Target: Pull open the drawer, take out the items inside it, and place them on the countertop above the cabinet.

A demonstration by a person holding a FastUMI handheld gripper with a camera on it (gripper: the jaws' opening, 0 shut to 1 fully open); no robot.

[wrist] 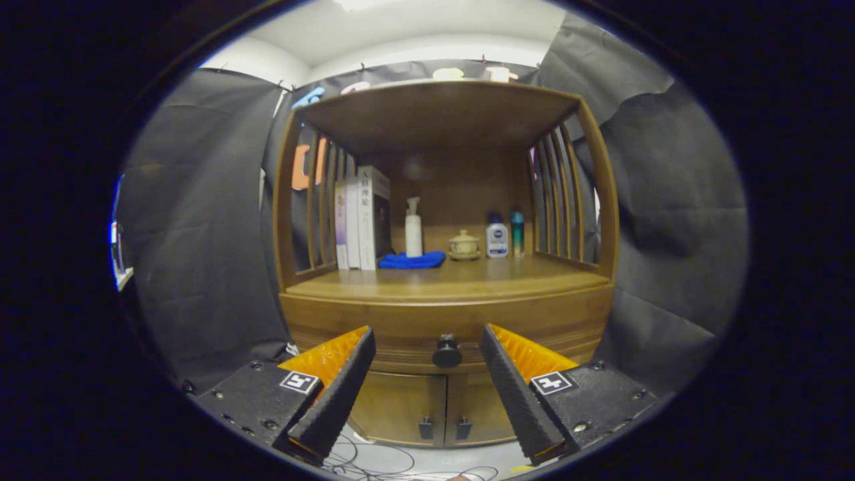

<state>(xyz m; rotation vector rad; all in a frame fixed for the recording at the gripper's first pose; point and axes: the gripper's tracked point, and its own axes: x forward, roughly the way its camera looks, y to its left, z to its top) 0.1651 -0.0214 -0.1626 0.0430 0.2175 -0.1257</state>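
Books [361, 219] stand at the open shelf's nine o'clock side, then a pump bottle [413, 228] on a blue cloth [413, 260], a lidded cup [463, 245], two bottles [497, 235]. Below, the drawer [401, 322] is closed; its dark knob [447, 352] lies at twelve o'clock beyond the gripper [427, 347], whose fingers are spread, holding nothing.

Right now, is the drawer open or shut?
Shut: the drawer front sits flush with the cabinet, its knob untouched beyond the open gripper.

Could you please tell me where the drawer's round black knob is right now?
In the gripper view, the round black knob sits centred on the closed wooden drawer front, beyond the open gripper, above the two lower cabinet doors.
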